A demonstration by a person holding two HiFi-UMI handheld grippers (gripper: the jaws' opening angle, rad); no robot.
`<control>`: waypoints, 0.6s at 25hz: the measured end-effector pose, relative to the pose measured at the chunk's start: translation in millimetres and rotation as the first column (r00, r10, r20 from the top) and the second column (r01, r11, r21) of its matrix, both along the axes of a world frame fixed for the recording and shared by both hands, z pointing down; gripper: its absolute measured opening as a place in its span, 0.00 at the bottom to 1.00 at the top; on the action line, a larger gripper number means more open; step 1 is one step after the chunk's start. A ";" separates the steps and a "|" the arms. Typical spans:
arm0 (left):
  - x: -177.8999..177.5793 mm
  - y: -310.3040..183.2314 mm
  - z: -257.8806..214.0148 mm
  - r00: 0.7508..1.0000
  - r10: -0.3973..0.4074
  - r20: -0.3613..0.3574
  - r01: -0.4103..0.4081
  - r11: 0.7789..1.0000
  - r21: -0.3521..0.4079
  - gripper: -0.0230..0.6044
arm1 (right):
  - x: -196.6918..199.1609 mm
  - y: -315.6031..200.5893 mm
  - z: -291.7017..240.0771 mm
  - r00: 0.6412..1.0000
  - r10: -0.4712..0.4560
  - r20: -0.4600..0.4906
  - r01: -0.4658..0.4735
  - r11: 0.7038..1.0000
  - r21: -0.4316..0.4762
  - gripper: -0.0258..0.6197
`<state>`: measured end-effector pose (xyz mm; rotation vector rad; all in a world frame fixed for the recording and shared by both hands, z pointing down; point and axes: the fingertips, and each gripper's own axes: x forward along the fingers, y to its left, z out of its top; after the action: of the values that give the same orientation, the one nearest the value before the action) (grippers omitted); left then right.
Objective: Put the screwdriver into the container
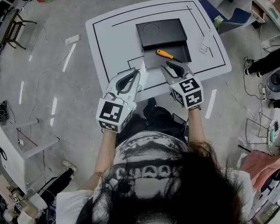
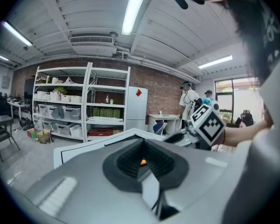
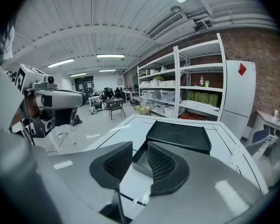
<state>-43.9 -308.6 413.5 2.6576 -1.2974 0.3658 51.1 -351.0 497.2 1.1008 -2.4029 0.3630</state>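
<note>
Screwdriver, orange handle: appears to lie in the open tray of the black container, mid-desk.

Right gripper: jaws apart, nothing between them, aimed at the tray from the near edge.

Left gripper: jaws meet at the tips, empty.

Risk, my judgement: the right jaws sit near the tray rim. A careless move could nudge the tray and roll the tool out.

Writing: none legible. There are only square markers on the gripper cubes, and the print on the white strip towards the right edge is too small to read.
</note>
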 end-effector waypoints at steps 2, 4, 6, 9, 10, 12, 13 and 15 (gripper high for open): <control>-9.2 12.6 -4.0 1.000 0.004 -0.003 -0.004 1.000 0.010 0.04 | -8.3 13.3 -5.5 1.000 0.014 0.019 -0.014 1.000 0.004 0.19; -19.2 26.0 -7.4 1.000 0.008 -0.007 -0.008 1.000 0.018 0.04 | -18.2 27.4 -11.2 0.999 0.019 0.026 -0.020 1.000 0.013 0.18; -29.3 39.7 -10.0 1.000 0.013 -0.008 -0.013 1.000 0.022 0.04 | -29.4 41.9 -16.9 0.999 0.020 0.027 -0.020 1.000 0.023 0.18; -44.6 61.3 -12.0 1.000 0.029 -0.006 -0.028 0.999 0.026 0.04 | -47.5 64.3 -25.5 0.999 0.027 0.042 -0.028 0.999 0.037 0.18; -49.5 68.8 -12.0 0.999 0.036 -0.005 -0.036 0.999 0.026 0.04 | -53.5 72.2 -28.0 0.998 0.031 0.051 -0.033 0.999 0.041 0.18; -59.2 84.4 -10.4 0.999 0.047 -0.005 -0.047 0.999 0.023 0.04 | -64.9 88.4 -31.6 0.997 0.036 0.065 -0.039 0.998 0.047 0.17; -64.0 92.0 -8.9 0.999 0.051 -0.006 -0.051 0.999 0.020 0.04 | -70.3 96.6 -32.8 0.997 0.037 0.068 -0.040 0.998 0.049 0.17; -73.0 105.5 -6.1 0.998 0.057 -0.011 -0.056 0.998 0.014 0.04 | -79.9 111.9 -34.9 0.997 0.038 0.069 -0.042 0.998 0.053 0.17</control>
<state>-116.8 -203.1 407.3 2.7081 -1.2280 0.3507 -28.9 -239.2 462.3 1.1802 -2.4663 0.3552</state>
